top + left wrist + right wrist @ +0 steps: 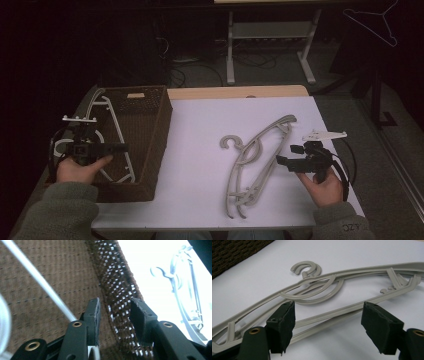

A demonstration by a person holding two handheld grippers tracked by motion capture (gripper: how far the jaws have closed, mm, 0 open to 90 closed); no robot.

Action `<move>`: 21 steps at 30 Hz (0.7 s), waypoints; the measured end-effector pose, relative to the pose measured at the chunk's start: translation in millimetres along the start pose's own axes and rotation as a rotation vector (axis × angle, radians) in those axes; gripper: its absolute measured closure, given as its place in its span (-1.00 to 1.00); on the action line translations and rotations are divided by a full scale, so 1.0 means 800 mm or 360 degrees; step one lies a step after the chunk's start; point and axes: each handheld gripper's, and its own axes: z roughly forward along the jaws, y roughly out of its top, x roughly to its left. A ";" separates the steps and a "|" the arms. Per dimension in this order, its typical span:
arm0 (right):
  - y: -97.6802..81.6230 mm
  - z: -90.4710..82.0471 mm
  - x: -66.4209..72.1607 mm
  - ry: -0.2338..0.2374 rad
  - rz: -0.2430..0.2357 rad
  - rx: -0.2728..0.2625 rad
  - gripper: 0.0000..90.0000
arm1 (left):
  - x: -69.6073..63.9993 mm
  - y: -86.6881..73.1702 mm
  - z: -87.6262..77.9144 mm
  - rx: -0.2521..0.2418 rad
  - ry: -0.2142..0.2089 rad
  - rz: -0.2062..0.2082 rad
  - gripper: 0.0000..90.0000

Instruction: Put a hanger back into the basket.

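Room dark; light falls mainly on the white tabletop (200, 145), which lies between and beyond the two tongs. A light wood strip (235, 92) edges its far side. Past that, farther out than either tong reaches, a grey floor (270, 65) with loose dark cables (200, 70). A white metal frame with two legs and a low shelf (270, 31) stands there. Far off beyond the right tong, a thin white wire hanger (375, 22) hangs against blackness beside a dark stand (375, 95). Walls not discernible.
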 end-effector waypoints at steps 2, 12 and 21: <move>0.000 0.000 -0.001 0.0000 0.0004 -0.0001 -0.42 | -0.005 0.001 0.004 -0.0005 -0.0015 0.0016 0.33; -0.001 -0.001 -0.003 -0.0015 -0.0001 0.0011 -0.43 | -0.026 0.003 0.019 -0.0017 -0.0072 0.0071 0.31; -0.003 -0.006 -0.005 -0.0025 0.0019 0.0004 -0.44 | -0.053 0.009 0.037 -0.0021 -0.0142 0.0137 0.29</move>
